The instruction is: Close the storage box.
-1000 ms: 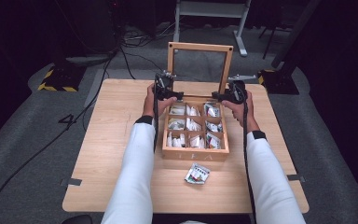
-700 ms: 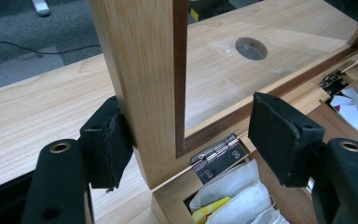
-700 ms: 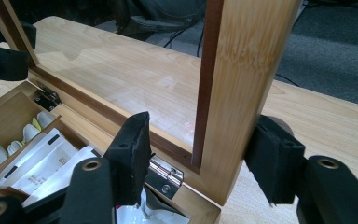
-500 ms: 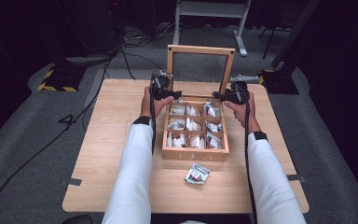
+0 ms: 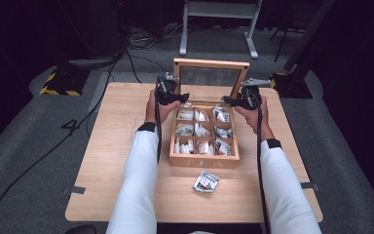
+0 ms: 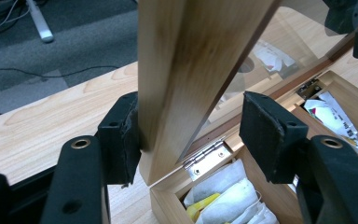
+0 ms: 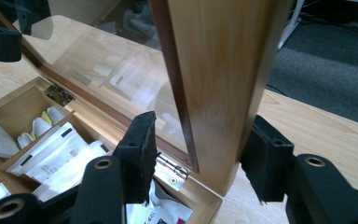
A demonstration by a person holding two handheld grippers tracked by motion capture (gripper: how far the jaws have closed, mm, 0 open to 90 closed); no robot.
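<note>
A wooden tea box [image 5: 202, 161] stands mid-table with its glass lid [image 5: 211, 64] upright. Its compartments hold tea bags [image 5: 198, 129]. My left gripper [image 5: 182, 97] straddles the lid's left rail [image 6: 177, 84] just above the hinge [image 6: 205, 158]. Its jaws have just been closing: the left pad [image 6: 121, 135] touches the wood and the right pad [image 6: 265, 130] stands off it. My right gripper [image 5: 226, 101] straddles the right rail [image 7: 214, 93]. Its jaws have also just been closing: the right pad [image 7: 263, 158] rests against the wood and the left pad [image 7: 142, 149] is apart.
A loose tea packet [image 5: 206, 181] lies on the table [image 5: 117, 146] in front of the box. A metal stand [image 5: 216, 9] and cables are on the floor behind. The table's left and right sides have free room.
</note>
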